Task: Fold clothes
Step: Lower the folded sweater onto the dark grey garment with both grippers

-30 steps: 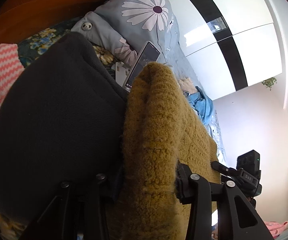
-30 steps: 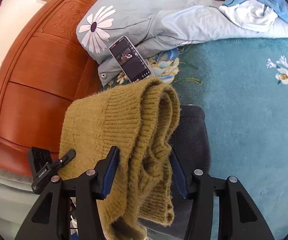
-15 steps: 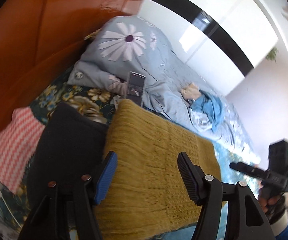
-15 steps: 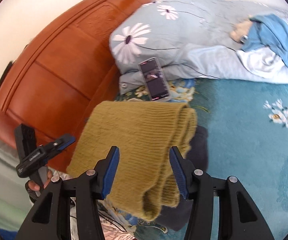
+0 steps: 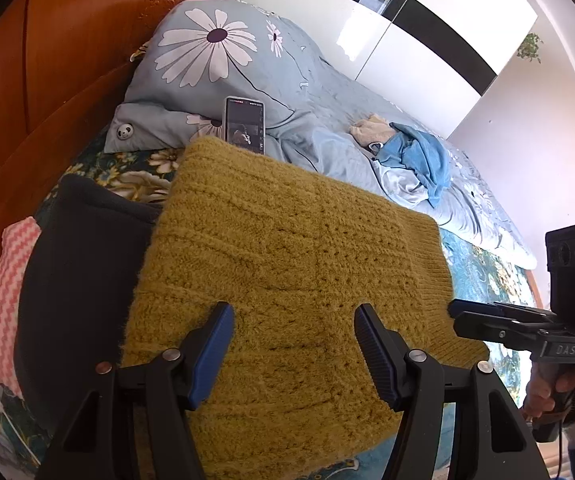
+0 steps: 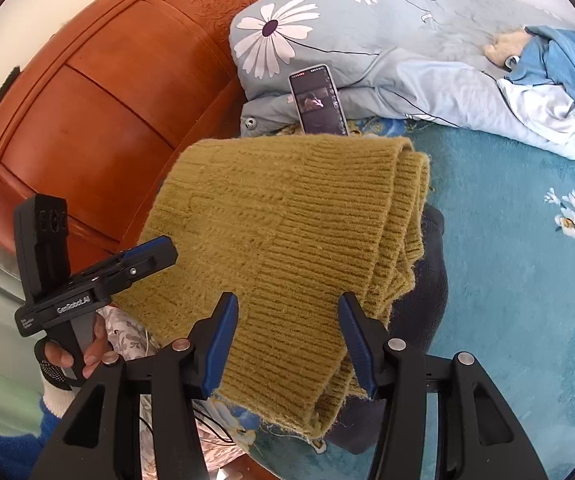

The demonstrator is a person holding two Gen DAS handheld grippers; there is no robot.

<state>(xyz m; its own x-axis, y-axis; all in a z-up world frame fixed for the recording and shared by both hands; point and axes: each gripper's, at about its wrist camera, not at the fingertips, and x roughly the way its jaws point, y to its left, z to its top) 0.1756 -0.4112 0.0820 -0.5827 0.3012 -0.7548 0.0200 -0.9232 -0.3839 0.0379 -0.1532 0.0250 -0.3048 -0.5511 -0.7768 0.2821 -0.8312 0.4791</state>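
The folded mustard-yellow knitted sweater (image 5: 287, 280) lies in the frame centre on a dark fleece garment (image 5: 71, 280). Left gripper (image 5: 293, 344) and right gripper (image 6: 287, 336) hover above it, jaws apart, holding nothing.

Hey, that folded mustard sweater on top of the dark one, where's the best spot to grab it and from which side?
Probably the stacked edge of the mustard sweater, on the side toward the teal bedspread. The layers bunch there into one thick ridge, so a gripper coming in from that side could pinch them all. The flat ribbed top offers nothing to pinch.
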